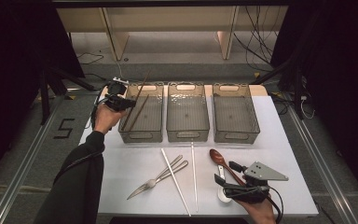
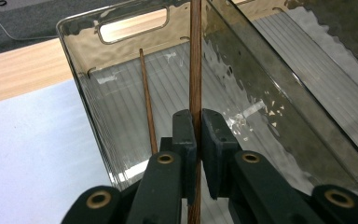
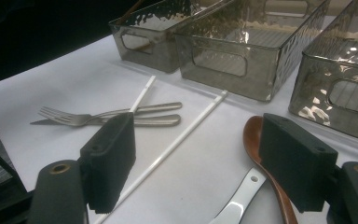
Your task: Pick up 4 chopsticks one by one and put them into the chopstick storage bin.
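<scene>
Left bin (image 1: 141, 133): one brown chopstick (image 2: 147, 100) lies inside. Left gripper (image 2: 198, 122) is clamped on a second chopstick (image 2: 195, 56), held over that bin. Judged light, stiff, smooth; a mid-shaft grip suits it. Right gripper (image 3: 205, 154) stands wide, empty, above the wooden spoon (image 3: 254, 135).

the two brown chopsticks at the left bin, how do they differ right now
The brown chopstick in the left claw is pinched between the shut jaws of the left claw and stands steeply over the left bin; the other brown chopstick is free of any claw and lies inside that bin, leaning toward its far wall. The held one looks thicker in the left gripper view, being nearer the camera. Both are slim, dark brown wooden sticks.
</scene>
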A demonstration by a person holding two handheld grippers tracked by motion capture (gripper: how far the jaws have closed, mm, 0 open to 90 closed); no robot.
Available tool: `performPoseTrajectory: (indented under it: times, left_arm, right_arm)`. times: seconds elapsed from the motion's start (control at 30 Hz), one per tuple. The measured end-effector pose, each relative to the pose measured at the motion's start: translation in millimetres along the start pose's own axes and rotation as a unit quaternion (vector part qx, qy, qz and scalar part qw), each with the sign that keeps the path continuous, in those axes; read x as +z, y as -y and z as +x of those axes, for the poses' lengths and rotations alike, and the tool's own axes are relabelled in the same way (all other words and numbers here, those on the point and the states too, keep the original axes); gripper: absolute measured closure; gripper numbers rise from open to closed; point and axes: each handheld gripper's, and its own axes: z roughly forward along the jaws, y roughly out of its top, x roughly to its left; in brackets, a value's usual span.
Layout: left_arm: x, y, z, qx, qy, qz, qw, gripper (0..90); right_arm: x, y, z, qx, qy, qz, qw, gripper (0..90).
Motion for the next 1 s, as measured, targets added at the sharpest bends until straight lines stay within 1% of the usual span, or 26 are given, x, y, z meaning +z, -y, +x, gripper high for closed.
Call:
performPoseTrajectory:
  times: [0.07, 0.1, 0.17, 0.27, 0.33, 0.37, 0.43, 0.47, 0.5, 0.57, 0.63, 0.7, 0.73, 0.8, 0.87, 1.0]
  left_arm:
    - [2.2, 1.9, 0.5, -0.005, 0.001, -0.001, 1.0000, 83.8]
    - [3.1, 2.9, 0.8, -0.004, -0.001, 0.003, 1.0000, 83.8]
    - [4.9, 4.7, 0.5, -0.008, -0.003, 0.003, 1.0000, 83.8]
    - [7.5, 6.8, 0.5, -0.016, -0.006, 0.003, 0.9998, 83.2]
    - [7.6, 7.8, 1.1, -0.019, -0.014, 0.005, 0.9997, 82.1]
    - [6.8, 8.1, 2.1, -0.026, -0.014, 0.003, 0.9996, 78.5]
    - [3.4, 8.9, 3.5, -0.035, -0.002, 0.001, 0.9994, 69.4]
    - [1.3, 9.4, 3.2, -0.034, 0.004, 0.001, 0.9994, 67.0]
    - [-0.6, 9.8, 2.3, -0.035, 0.005, 0.003, 0.9994, 67.0]
    - [-5.9, 11.4, 1.2, -0.043, 0.014, 0.002, 0.9990, 59.8]
    - [-13.4, 13.8, 0.4, -0.055, 0.032, -0.006, 0.9980, 55.4]
    - [-21.4, 16.6, -1.9, -0.056, 0.039, -0.011, 0.9976, 49.7]
    - [-25.3, 18.4, -3.2, -0.060, 0.043, -0.015, 0.9972, 47.3]
    - [-33.4, 22.5, -5.3, -0.065, 0.057, -0.020, 0.9961, 41.9]
    - [-41.2, 27.4, -7.8, -0.064, 0.068, -0.027, 0.9953, 39.1]
    - [-56.0, 38.7, -12.8, -0.063, 0.078, -0.042, 0.9941, 33.0]
  right_arm:
    - [0.3, -0.1, 0.2, -0.001, 0.000, 0.000, 1.0000, 28.3]
    - [0.7, -0.1, 0.3, -0.002, 0.000, 0.000, 1.0000, 28.3]
    - [0.6, -0.1, 0.4, -0.001, 0.000, 0.000, 1.0000, 28.3]
    - [0.3, -0.1, 0.5, -0.001, 0.000, 0.000, 1.0000, 28.3]
    - [0.1, -0.1, 0.6, -0.001, 0.001, 0.000, 1.0000, 28.3]
    - [-0.1, -0.2, 0.6, -0.001, 0.000, -0.001, 1.0000, 28.3]
    - [-0.6, -0.1, 0.3, -0.001, 0.001, 0.000, 1.0000, 28.3]
    - [-0.7, 0.0, 0.2, 0.000, 0.002, 0.000, 1.0000, 28.3]
    - [-0.7, 0.0, 0.2, 0.000, 0.002, 0.000, 1.0000, 28.3]
    - [-0.8, -0.1, 0.3, 0.000, 0.002, 0.000, 1.0000, 28.3]
    - [-0.3, -0.3, 1.0, -0.001, 0.003, 0.001, 1.0000, 28.3]
    - [0.6, -0.4, 1.7, -0.001, 0.003, 0.004, 1.0000, 28.3]
    - [1.0, -0.3, 2.0, -0.001, 0.003, 0.005, 1.0000, 28.3]
    - [1.6, -0.5, 2.6, -0.001, 0.004, 0.009, 0.9999, 28.3]
    - [2.0, -0.8, 2.8, -0.002, 0.004, 0.011, 0.9999, 28.3]
    - [3.3, -2.4, 4.2, 0.001, 0.007, 0.021, 0.9998, 28.3]
